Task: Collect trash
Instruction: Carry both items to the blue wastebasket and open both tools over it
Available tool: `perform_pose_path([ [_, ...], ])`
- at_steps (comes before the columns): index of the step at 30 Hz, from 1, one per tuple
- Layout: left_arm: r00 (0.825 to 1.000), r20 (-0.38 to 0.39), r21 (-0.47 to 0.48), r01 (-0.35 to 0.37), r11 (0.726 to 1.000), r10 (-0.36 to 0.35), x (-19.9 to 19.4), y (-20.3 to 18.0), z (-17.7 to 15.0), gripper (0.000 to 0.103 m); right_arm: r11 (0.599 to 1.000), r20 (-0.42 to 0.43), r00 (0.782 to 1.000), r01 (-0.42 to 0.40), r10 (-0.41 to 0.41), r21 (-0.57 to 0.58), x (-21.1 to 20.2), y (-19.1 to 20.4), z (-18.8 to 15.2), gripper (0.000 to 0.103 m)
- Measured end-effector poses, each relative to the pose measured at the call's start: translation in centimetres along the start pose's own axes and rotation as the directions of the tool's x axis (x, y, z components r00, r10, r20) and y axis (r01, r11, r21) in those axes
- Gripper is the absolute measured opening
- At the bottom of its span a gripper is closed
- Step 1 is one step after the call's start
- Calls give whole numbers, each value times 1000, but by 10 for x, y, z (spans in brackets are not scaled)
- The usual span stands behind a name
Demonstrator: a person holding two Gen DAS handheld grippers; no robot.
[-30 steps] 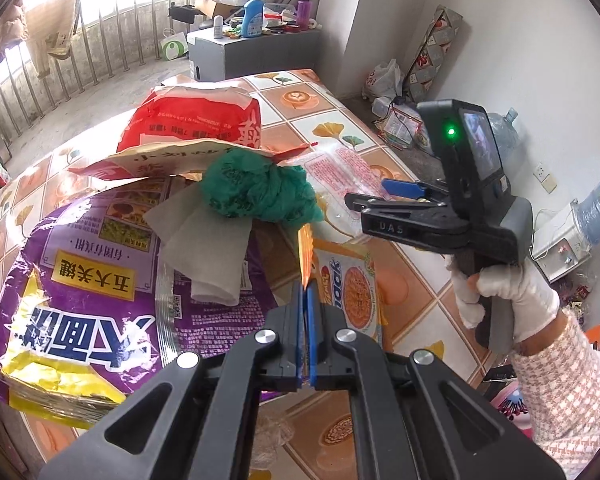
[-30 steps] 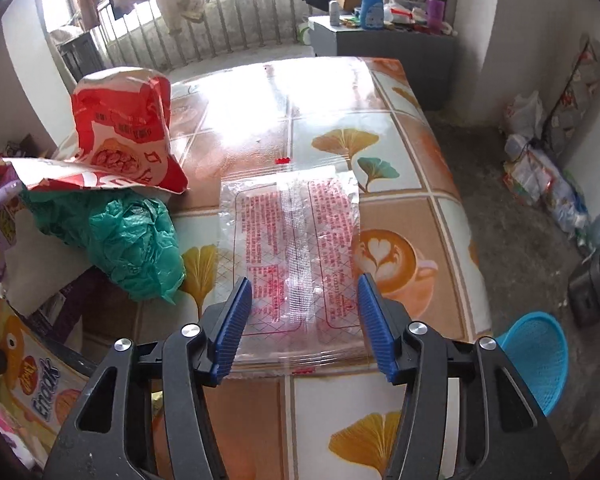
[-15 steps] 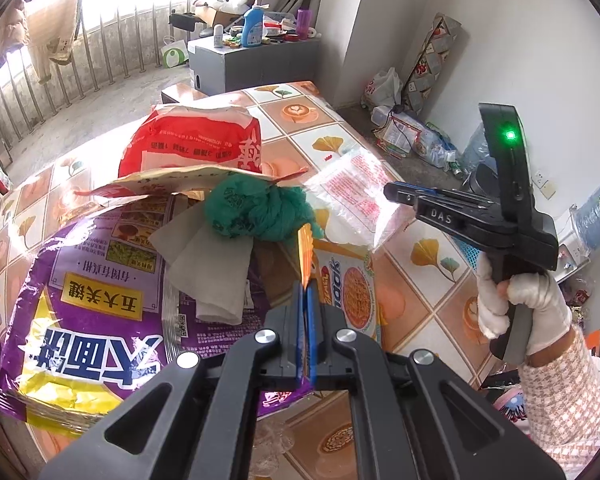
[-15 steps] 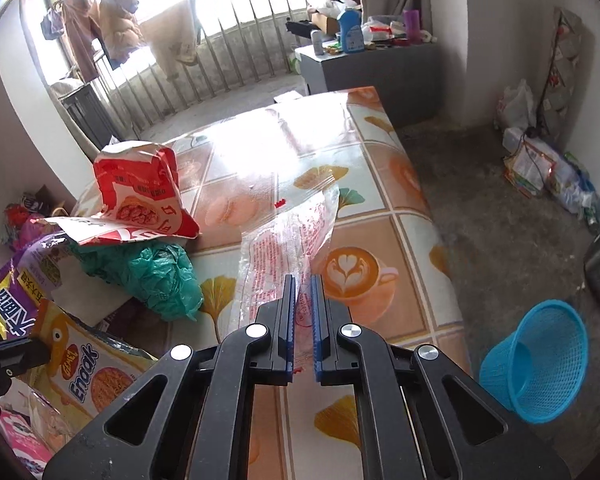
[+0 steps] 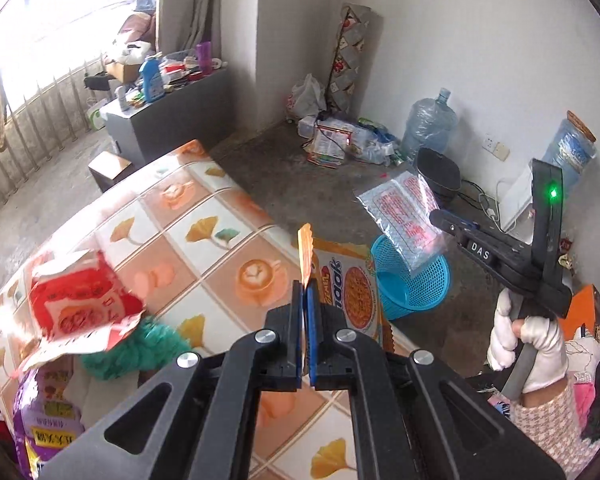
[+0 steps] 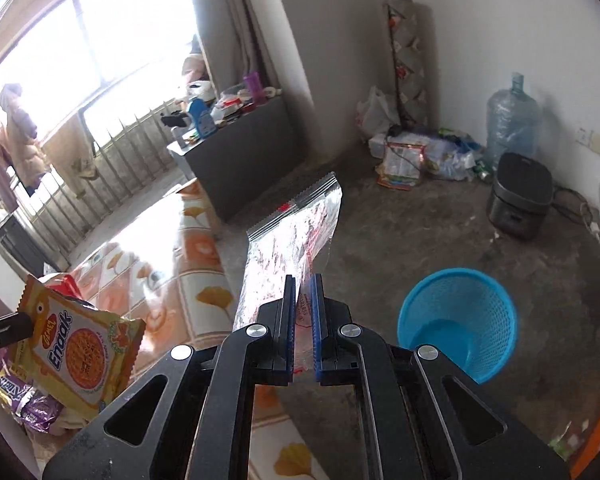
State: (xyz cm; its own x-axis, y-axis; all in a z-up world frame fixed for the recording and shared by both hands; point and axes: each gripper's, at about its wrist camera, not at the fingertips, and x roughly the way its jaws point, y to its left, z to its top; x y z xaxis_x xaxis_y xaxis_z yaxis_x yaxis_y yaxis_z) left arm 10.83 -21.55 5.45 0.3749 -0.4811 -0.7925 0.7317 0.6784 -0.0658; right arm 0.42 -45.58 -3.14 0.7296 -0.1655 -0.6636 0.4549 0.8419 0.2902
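Right tongs [image 6: 302, 292] clamped on clear bag [image 6: 296, 232] left of blue basket [image 6: 458, 320], left tongs [image 5: 304, 292] pinching snack packet [image 5: 350, 284]

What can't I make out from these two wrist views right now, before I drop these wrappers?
- Blue basket: its far side in the left wrist view sits behind the clear bag.
- Yellow wrapper: left wrist view shows it mostly edge-on above the left gripper.
- Right gripper: its pinch point is buried in the bag's folds.
- Purple packet: cut off by the left edge.
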Motion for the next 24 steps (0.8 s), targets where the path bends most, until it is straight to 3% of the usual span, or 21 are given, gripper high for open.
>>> perform_pose_path([
  [3, 999, -40, 80, 34, 996, -31, 44, -38, 32, 2, 985, -3, 989, 150, -150, 82, 4, -44, -9, 5],
  [7, 990, -122, 157, 87, 984, -68, 121, -89, 60, 2, 950, -67, 964, 264, -256, 168, 22, -96, -22, 6],
  [12, 966, -245, 187, 129, 974, -81, 232, -137, 75, 2, 909, -172, 944, 321, -283, 265, 63, -148, -37, 7],
  [15, 939, -328, 156, 159, 975, -101, 290, -154, 77, 2, 896, -226, 941, 316, -253, 313, 91, -174, -44, 7],
  [20, 918, -386, 155, 164, 974, -93, 355, -177, 75, 3, 864, -306, 930, 318, -204, 389, 128, -210, -51, 10],
  [22, 915, -383, 137, 191, 972, -125, 371, -182, 76, 4, 854, -323, 926, 323, -197, 407, 139, -219, -51, 14],
  [23, 916, -381, 140, 191, 972, -126, 378, -184, 78, 6, 851, -331, 924, 326, -194, 411, 145, -224, -51, 15],
  [24, 918, -380, 148, 179, 973, -112, 384, -187, 79, 14, 846, -346, 915, 346, -209, 405, 150, -227, -53, 17],
])
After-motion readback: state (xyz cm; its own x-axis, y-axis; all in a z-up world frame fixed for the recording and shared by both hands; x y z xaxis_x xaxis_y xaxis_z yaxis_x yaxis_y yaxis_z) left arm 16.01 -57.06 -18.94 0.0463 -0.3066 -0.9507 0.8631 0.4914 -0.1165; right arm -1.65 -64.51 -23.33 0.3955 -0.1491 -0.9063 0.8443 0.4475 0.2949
